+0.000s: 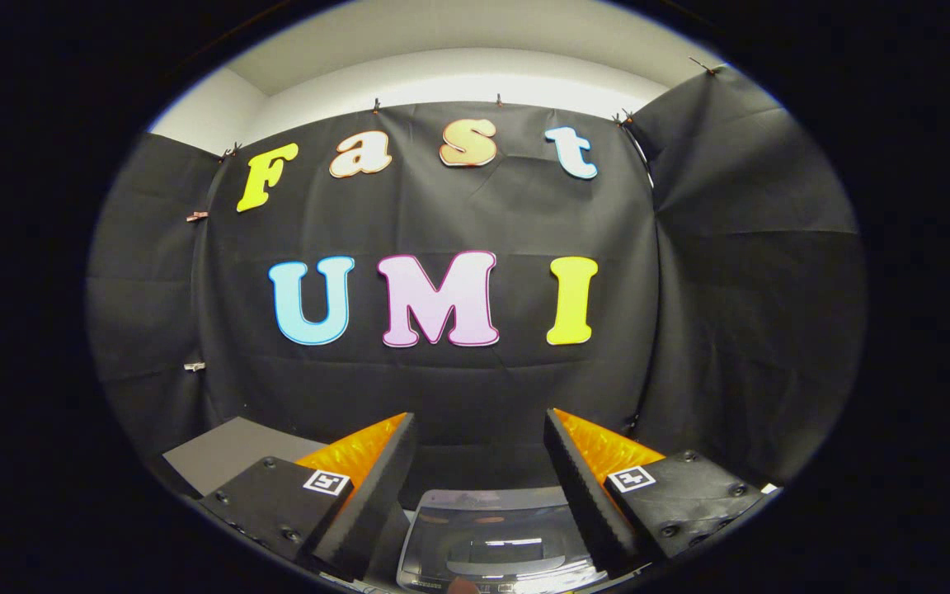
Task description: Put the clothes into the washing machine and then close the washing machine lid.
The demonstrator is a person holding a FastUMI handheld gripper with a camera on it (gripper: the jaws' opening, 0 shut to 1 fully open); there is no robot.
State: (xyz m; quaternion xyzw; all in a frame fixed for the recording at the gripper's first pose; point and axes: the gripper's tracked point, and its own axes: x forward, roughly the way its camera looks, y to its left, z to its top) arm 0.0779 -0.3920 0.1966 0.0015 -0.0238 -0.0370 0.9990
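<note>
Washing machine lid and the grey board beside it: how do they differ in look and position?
The washing machine lid is glossy and mirrors lights; the grey board is matt and plain. The lid lies between the fingers of the open, empty gripper; the board lies outside them, partly behind one finger. Both sit low before the black cloth wall.

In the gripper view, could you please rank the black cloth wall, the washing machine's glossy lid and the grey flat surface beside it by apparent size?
1. Black cloth wall, largest.
2. Glossy washing machine lid, between the open gripper fingers.
3. Grey flat surface, though partly hidden, so 2 and 3 are unsure.
</note>
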